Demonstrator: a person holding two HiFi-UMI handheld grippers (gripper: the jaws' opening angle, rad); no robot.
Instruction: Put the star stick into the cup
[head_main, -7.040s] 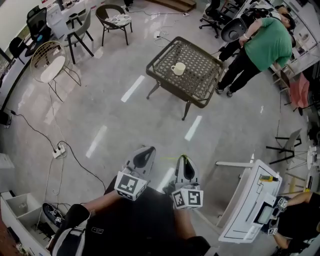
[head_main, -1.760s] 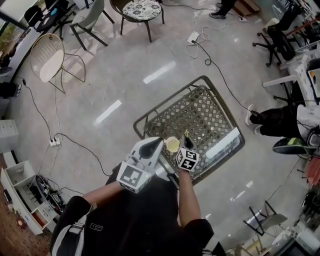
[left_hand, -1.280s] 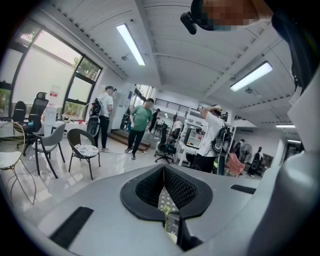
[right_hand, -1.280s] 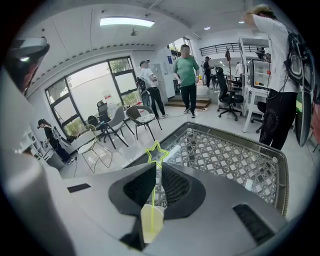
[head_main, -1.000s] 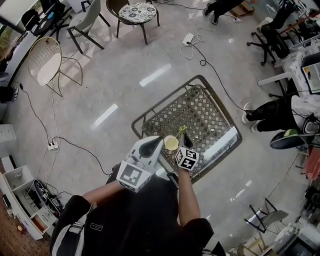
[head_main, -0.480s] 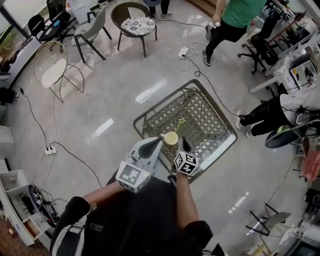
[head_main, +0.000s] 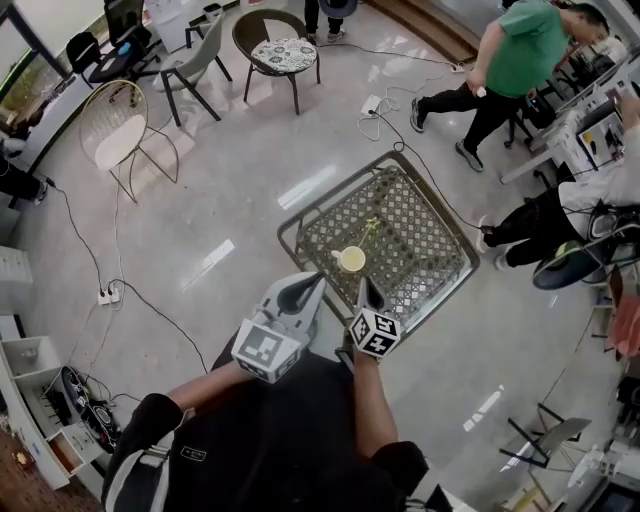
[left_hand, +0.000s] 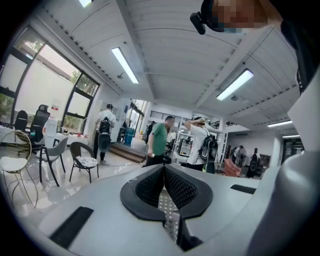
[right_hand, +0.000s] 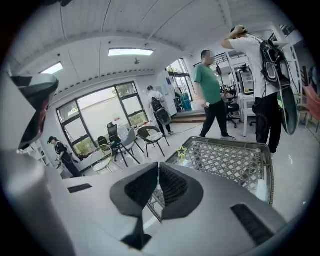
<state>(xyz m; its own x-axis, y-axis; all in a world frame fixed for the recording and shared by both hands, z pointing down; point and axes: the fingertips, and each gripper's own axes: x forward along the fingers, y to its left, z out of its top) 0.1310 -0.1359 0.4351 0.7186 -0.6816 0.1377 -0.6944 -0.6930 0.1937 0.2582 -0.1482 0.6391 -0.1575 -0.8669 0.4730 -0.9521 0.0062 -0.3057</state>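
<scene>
While left hand-held gripper (head_main: 317, 281) and right hand-held gripper (head_main: 362, 283) hang clenched on nothing, one pale cup (head_main: 352, 260) on the lattice bench (head_main: 420, 250), one thin yellow-green star stick (right_hand: 182, 151) standing in it, star seemingly an outline.

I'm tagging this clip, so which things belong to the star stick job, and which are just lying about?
Job: yellow-green star-topped stick, standing in the pale round cup; dark metal lattice table; right gripper.
Lying about: round chair with patterned cushion; pale wire-back chair; white floor power strip.
</scene>
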